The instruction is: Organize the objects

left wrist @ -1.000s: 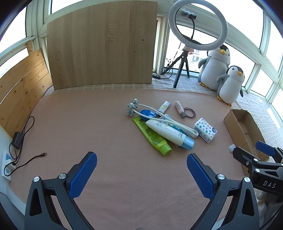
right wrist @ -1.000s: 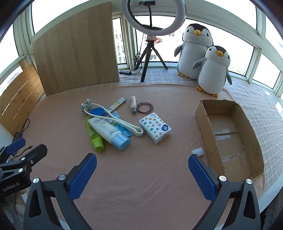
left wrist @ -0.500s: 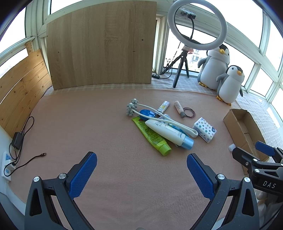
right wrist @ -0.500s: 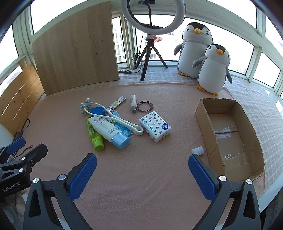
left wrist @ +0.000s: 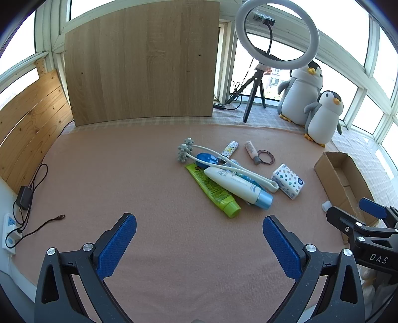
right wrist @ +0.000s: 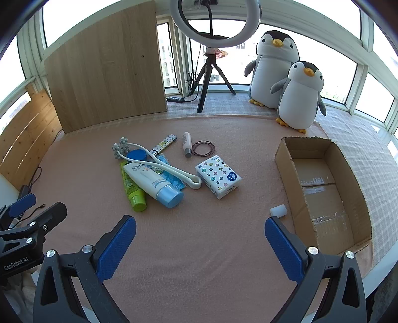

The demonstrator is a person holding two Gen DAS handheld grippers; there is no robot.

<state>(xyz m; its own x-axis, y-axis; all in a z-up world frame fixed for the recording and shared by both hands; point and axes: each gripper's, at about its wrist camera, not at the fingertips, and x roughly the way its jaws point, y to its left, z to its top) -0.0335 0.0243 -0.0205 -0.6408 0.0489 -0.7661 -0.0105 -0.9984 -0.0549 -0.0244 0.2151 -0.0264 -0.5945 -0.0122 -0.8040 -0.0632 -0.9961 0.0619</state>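
Nothing has moved; white tube reads "AQUA", jaws spread.

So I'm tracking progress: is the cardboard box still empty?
Empty. The cardboard box shows only its bare taped floor; every item lies outside on the mat.

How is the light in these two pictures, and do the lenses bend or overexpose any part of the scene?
Left wrist view: strong daylight, the windows washed out to white, the wooden board bowed by the fisheye, corners black. Right wrist view: same backlight behind the ring light; the cardboard box and tissue pack stay sharp and evenly lit, with soft shadows.
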